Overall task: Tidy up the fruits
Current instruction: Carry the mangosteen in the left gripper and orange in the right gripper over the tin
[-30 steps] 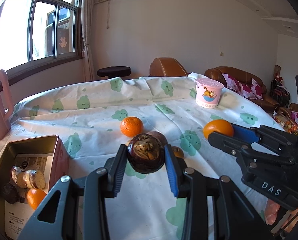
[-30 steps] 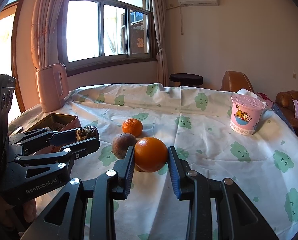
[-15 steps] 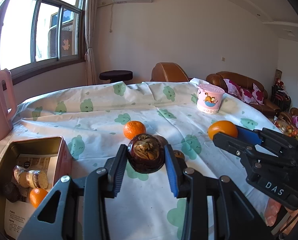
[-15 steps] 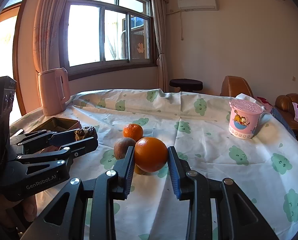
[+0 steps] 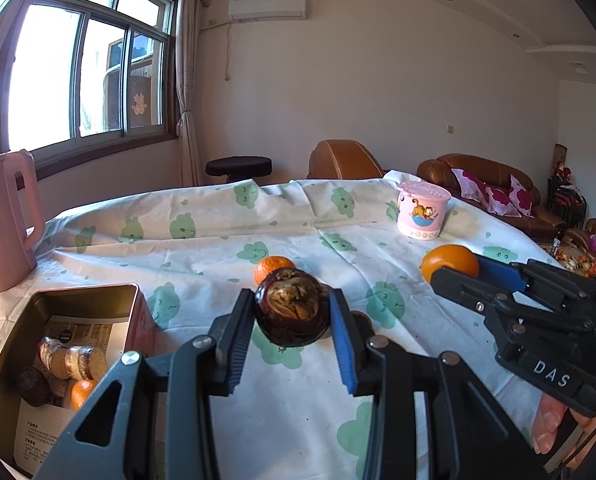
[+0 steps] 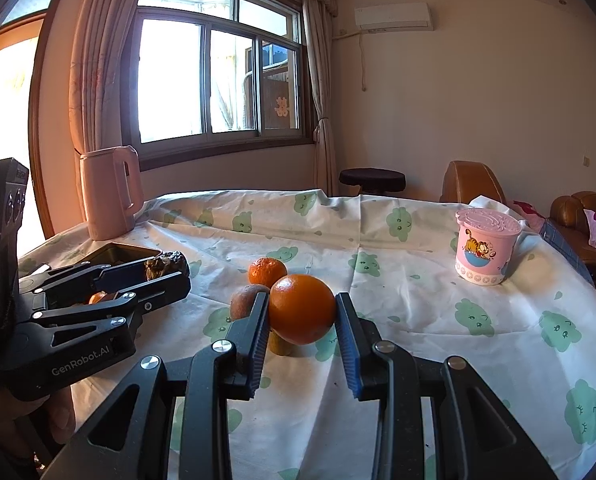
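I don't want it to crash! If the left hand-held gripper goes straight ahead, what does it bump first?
Probably the small mandarin on the tablecloth, just beyond the dark fruit the left hand-held gripper holds, though depth is unclear.

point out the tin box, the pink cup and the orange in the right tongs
tin box [image 5: 84, 295], left wrist view, on its far rim.
pink cup [image 6: 482, 254], right wrist view, on its side wall by the cat picture.
orange [image 6: 301, 308], right wrist view, on the middle of its front, between the right tongs [image 6: 302, 338].
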